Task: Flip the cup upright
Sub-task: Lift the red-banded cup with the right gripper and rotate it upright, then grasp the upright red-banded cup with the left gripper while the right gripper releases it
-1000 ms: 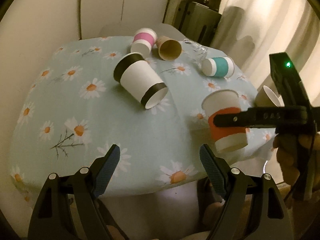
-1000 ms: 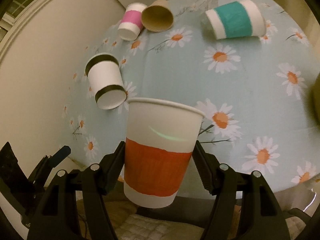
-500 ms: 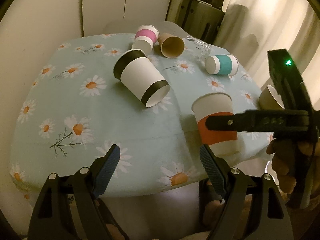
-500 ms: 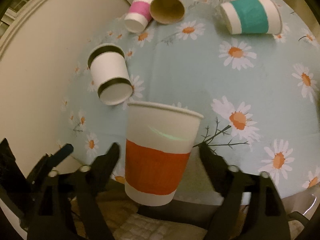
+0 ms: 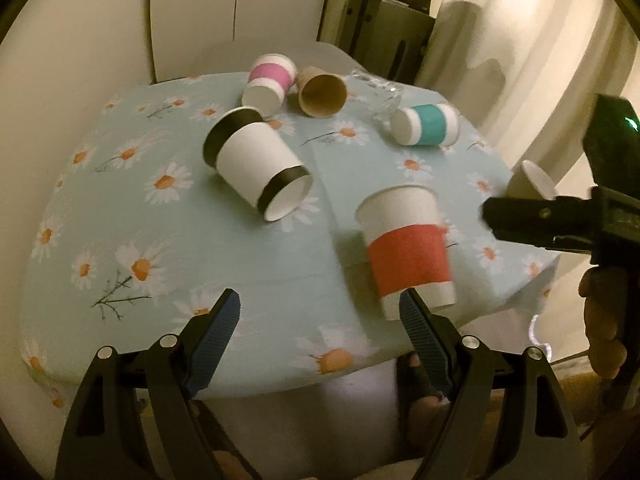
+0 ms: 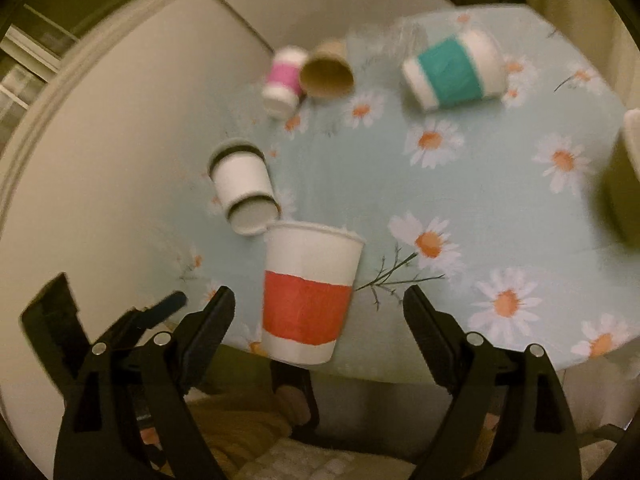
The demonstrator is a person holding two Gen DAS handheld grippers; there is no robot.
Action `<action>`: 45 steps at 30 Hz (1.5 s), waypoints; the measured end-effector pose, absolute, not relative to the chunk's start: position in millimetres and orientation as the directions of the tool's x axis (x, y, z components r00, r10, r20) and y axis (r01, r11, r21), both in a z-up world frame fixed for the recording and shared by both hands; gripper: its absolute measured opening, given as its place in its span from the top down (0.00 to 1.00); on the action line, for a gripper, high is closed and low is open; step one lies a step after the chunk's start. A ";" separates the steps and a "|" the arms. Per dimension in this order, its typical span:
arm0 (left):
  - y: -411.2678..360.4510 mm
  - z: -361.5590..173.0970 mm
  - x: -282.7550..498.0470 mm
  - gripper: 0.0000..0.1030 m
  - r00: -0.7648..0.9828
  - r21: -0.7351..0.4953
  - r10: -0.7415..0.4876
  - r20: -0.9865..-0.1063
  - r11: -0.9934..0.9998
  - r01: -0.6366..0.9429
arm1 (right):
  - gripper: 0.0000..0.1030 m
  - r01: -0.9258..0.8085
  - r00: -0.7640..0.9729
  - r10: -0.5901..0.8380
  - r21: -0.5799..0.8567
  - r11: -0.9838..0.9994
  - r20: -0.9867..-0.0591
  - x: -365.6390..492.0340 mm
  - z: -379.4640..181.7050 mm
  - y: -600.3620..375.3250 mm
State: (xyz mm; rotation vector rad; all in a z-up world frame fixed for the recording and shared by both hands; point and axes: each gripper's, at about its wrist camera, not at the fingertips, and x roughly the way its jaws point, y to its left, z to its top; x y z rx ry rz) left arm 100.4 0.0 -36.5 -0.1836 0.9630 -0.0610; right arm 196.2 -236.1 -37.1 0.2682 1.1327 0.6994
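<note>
A white paper cup with a red band stands upright near the front edge of the daisy tablecloth; it also shows in the right wrist view. My right gripper is open, its fingers apart on either side of the cup and clear of it. In the left wrist view the right gripper's body is at the right, away from the cup. My left gripper is open and empty at the front edge, left of the cup.
A white cup with black bands lies on its side mid-table. A pink-banded cup, a brown cup and a teal-banded cup lie further back near a glass. Another cup sits at the right edge.
My right gripper opened, let go of the red-banded cup and drew back from it. The cup now stands on the table. The left gripper barely moved.
</note>
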 end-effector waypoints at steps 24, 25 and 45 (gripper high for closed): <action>-67.5 -29.7 186.4 0.22 0.331 -0.207 -0.170 -0.928 0.975 -0.078 | 0.17 -0.397 0.331 0.669 0.545 0.739 -0.666 145.4 -20.5 -320.2; -69.6 -34.0 190.7 0.22 0.322 -0.189 -0.154 -0.934 0.979 -0.082 | 0.17 -0.403 0.342 0.654 0.524 0.751 -0.675 144.9 -19.6 -320.1; -91.5 -69.8 211.7 0.35 0.257 -0.073 -0.064 -0.964 0.997 -0.024 | 0.17 -0.410 0.357 0.556 0.409 0.816 -0.751 148.6 -25.2 -315.2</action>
